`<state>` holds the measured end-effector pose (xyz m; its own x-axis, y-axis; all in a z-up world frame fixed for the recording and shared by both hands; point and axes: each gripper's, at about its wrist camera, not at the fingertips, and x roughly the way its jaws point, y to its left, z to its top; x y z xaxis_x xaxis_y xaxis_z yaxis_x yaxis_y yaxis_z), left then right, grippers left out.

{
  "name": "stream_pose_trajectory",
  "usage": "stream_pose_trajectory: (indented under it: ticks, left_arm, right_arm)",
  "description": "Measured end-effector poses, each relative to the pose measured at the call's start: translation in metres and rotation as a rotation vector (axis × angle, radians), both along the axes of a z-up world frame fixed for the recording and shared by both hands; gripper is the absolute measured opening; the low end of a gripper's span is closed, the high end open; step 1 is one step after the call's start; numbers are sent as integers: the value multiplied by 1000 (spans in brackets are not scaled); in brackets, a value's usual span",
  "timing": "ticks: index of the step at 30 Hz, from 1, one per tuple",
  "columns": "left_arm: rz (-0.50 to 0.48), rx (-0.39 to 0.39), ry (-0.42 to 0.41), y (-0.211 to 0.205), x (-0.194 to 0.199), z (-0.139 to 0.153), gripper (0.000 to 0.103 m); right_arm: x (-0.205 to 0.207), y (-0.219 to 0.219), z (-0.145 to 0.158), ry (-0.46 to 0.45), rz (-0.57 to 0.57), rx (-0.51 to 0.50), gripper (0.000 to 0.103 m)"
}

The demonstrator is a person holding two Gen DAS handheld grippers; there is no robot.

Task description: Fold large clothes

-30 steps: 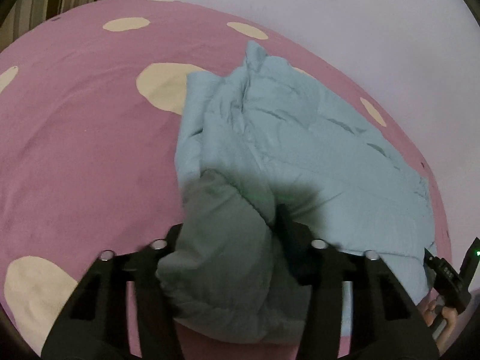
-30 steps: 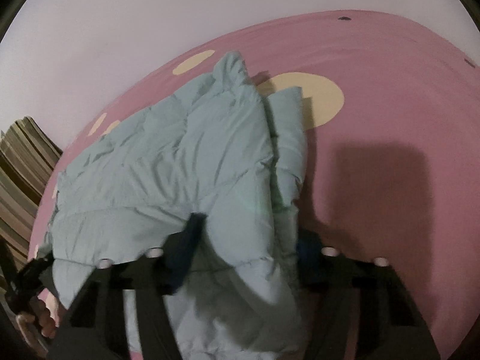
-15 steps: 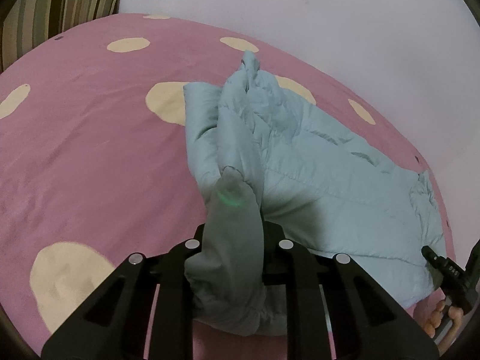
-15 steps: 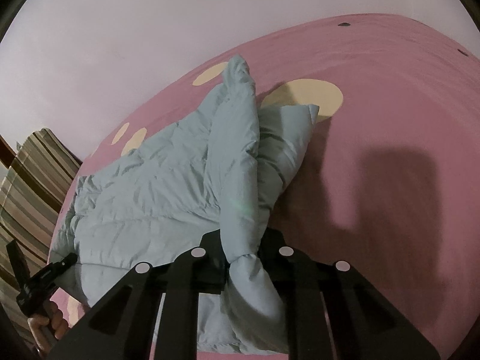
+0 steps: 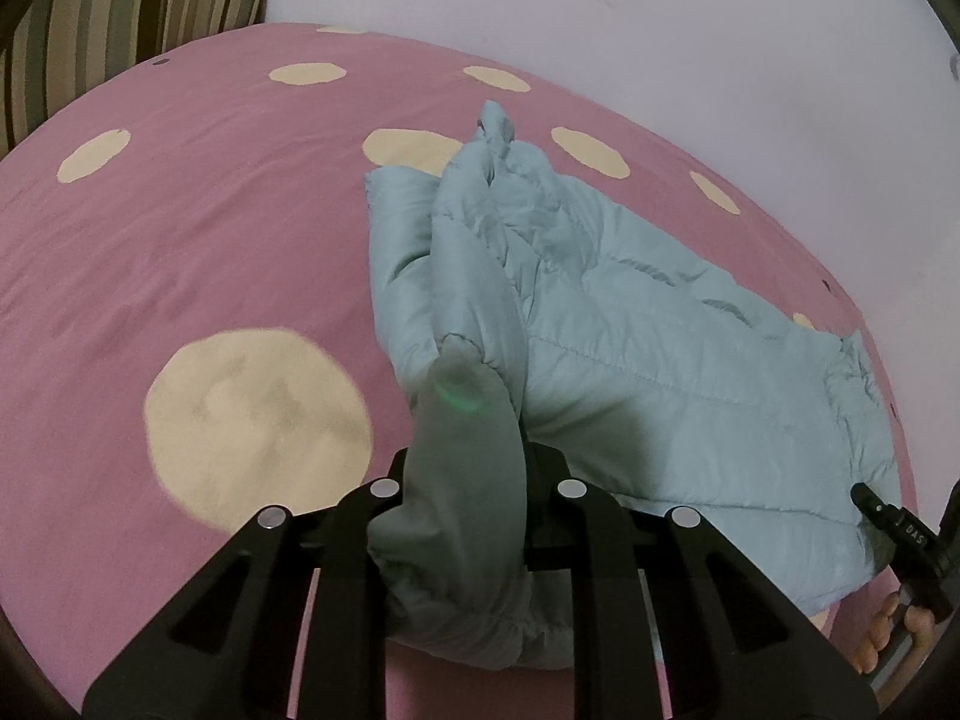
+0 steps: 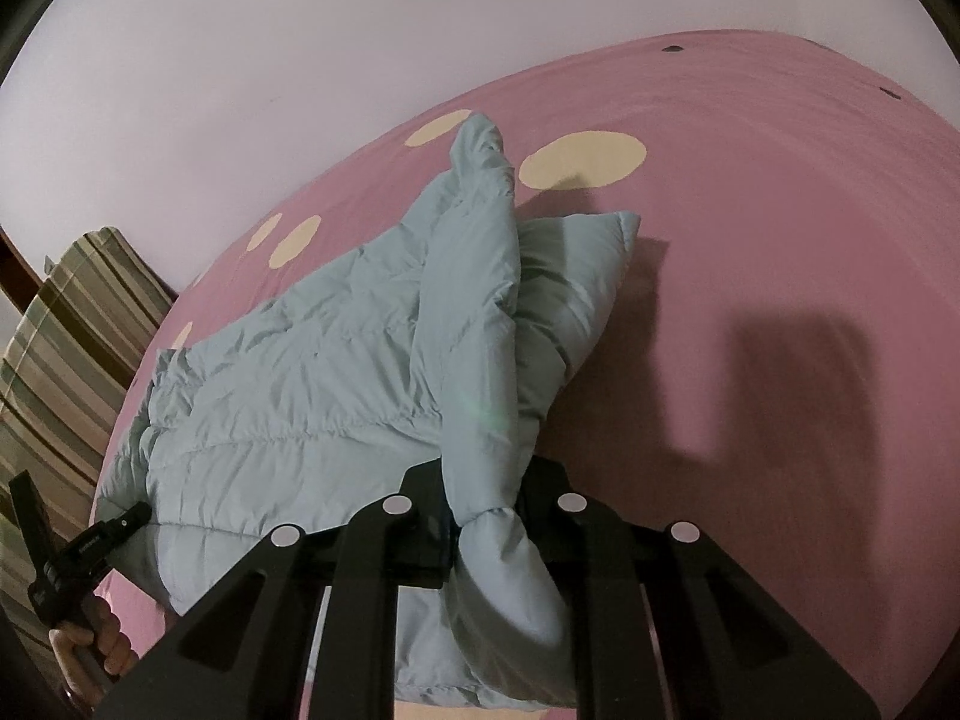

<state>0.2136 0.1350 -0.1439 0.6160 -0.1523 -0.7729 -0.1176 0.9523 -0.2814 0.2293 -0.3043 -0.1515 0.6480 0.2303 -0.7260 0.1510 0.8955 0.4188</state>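
A pale blue-green puffer jacket (image 5: pixel 630 348) lies on a pink bed cover with cream dots (image 5: pixel 180 252). My left gripper (image 5: pixel 474 468) is shut on a bunched edge of the jacket, and the fabric hangs down between its fingers. In the right wrist view the jacket (image 6: pixel 336 372) spreads to the left, and my right gripper (image 6: pixel 486 498) is shut on another bunched fold of it. A ridge of lifted fabric runs from each gripper toward a peak at the far end (image 6: pixel 480 144).
A white wall (image 5: pixel 600 12) stands behind the bed. A striped cushion or chair (image 6: pixel 66 324) is beside the bed's edge. The other gripper and the hand holding it show at the lower right of the left view (image 5: pixel 900 540) and lower left of the right view (image 6: pixel 78 552).
Both grippers went from open around the jacket fabric to shut on it, then lifted and drew back, raising a ridge of fabric.
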Motion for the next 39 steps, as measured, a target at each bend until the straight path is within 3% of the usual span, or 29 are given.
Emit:
stream_pose_trajectory:
  ticks: [17, 39]
  left_arm:
    - [1, -12, 1, 14, -52, 4, 17]
    - [31, -10, 4, 16, -64, 5, 17]
  right_arm:
    - [-14, -1, -2, -4, 28, 21, 15]
    - [-1, -6, -10, -3, 85, 29, 15]
